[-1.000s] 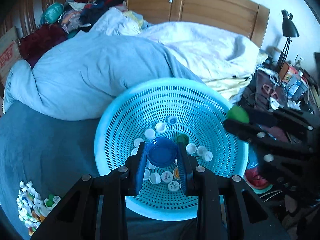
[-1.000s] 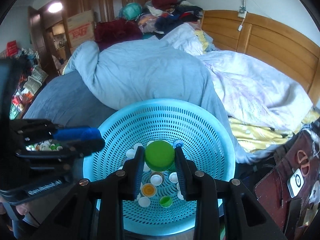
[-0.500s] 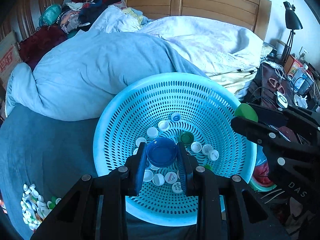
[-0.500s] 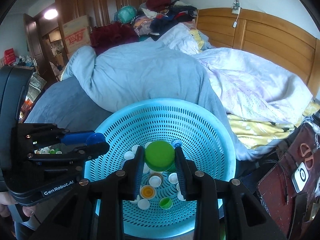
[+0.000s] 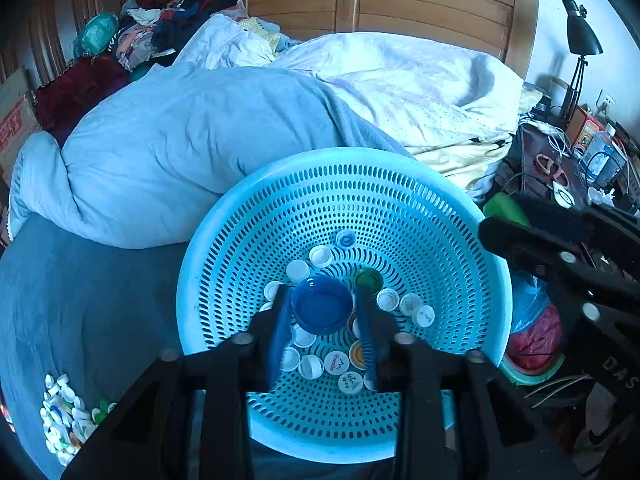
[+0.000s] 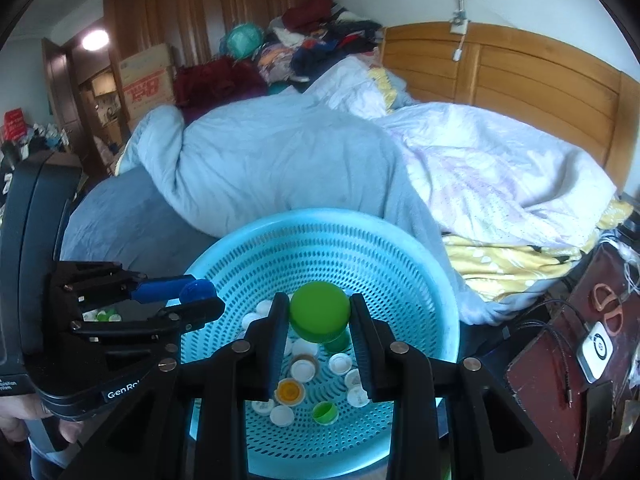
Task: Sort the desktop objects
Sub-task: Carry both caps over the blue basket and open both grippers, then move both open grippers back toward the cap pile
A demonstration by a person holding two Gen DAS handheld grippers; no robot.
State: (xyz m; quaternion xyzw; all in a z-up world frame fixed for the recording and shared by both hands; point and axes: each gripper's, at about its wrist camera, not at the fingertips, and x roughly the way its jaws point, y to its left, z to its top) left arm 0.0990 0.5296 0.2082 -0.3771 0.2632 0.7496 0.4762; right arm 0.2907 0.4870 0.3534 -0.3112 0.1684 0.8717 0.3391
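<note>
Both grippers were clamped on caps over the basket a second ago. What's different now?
Both are letting go. The left gripper jaws are opening, with gaps beside the blue cap between them. The right gripper jaws are opening too, and the green cap sits loose between them. Neither cap has dropped yet. The turquoise basket, the caps already in it and both hands stayed put.

A rumpled pale blue duvet [image 5: 192,152] lay heaped across the bed, with a white floral quilt [image 5: 420,92] beside it toward the wooden headboard [image 5: 400,8]. A pile of clothes [image 6: 316,48] sat at the bed's far corner, next to a cardboard box [image 6: 146,76]. A black desk lamp [image 5: 580,44] stood at the cluttered bedside stand's far edge. Dark wooden wardrobes [image 6: 208,4] lined the wall.
</note>
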